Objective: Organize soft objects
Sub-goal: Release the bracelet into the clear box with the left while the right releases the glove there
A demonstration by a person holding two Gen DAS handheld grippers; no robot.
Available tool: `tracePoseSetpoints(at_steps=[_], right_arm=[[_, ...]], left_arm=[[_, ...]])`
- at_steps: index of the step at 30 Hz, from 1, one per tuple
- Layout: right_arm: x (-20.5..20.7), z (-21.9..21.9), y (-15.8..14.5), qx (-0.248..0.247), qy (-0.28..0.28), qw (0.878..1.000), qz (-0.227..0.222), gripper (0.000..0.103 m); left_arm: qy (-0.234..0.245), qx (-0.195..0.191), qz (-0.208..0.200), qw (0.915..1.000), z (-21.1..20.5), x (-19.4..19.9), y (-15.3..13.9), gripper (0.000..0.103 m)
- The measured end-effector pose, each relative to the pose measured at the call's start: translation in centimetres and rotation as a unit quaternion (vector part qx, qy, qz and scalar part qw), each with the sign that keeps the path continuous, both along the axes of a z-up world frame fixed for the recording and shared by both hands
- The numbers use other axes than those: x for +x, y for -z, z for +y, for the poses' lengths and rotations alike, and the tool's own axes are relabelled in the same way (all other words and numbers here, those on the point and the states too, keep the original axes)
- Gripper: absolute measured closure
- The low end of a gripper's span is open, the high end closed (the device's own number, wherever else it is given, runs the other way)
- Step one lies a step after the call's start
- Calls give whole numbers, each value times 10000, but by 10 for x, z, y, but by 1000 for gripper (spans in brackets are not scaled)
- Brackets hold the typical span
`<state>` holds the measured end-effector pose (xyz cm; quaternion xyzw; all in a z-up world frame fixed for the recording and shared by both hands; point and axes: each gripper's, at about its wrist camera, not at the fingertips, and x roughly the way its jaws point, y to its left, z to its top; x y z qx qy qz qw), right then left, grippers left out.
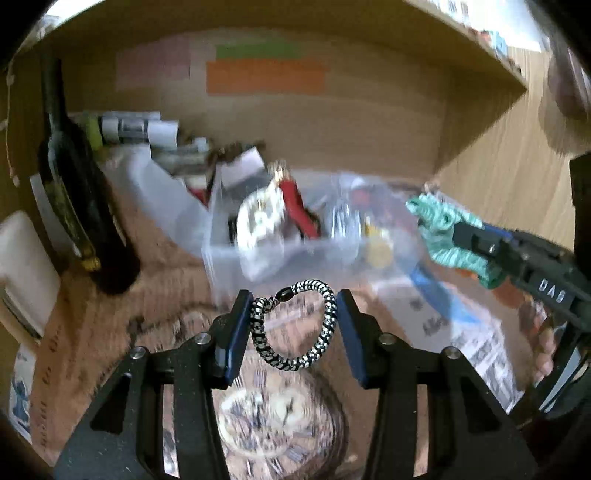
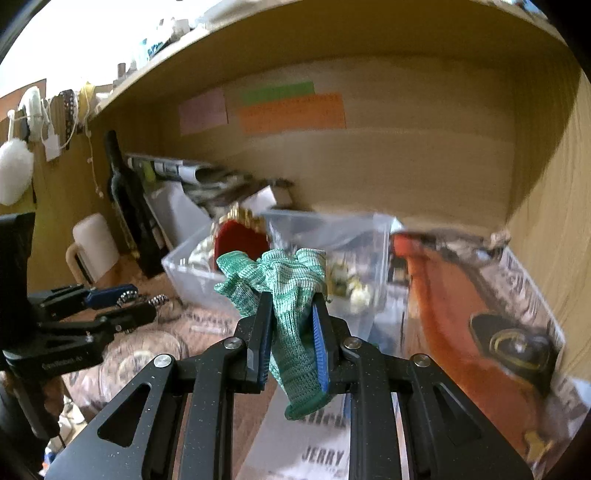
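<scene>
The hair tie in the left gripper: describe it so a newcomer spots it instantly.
Under the wooden shelf, in front of the clear plastic bin, the left gripper holds a small ring between its blue pads. It is a black-and-white braided hair tie with a black bead, unlike the green knitted cloth in the right gripper.

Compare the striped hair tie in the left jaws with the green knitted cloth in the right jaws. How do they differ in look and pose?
The hair tie is a black-and-white corded ring with a black bead; the green cloth is a crumpled, flat-knit piece.
The hair tie spans the gap as an open loop; the cloth bunches above the jaws and droops below them.
The left gripper stands wider apart than the right gripper.
Both are soft and held near the clear bin.
</scene>
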<state>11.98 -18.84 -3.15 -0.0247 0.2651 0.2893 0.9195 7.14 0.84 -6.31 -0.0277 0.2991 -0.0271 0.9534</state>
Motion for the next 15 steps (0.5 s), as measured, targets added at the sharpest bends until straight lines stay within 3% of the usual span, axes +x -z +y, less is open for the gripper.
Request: tracePoseSetpoints(at_steps=[7, 15], right_arm=[[22, 9, -24, 49, 103, 9994, -335, 85], [56, 26, -25, -81, 260, 9990, -365, 85]], left_arm=[[-117, 18, -352, 9993, 11, 30, -30, 57], [-303, 57, -287, 9991, 22, 69, -30, 57]])
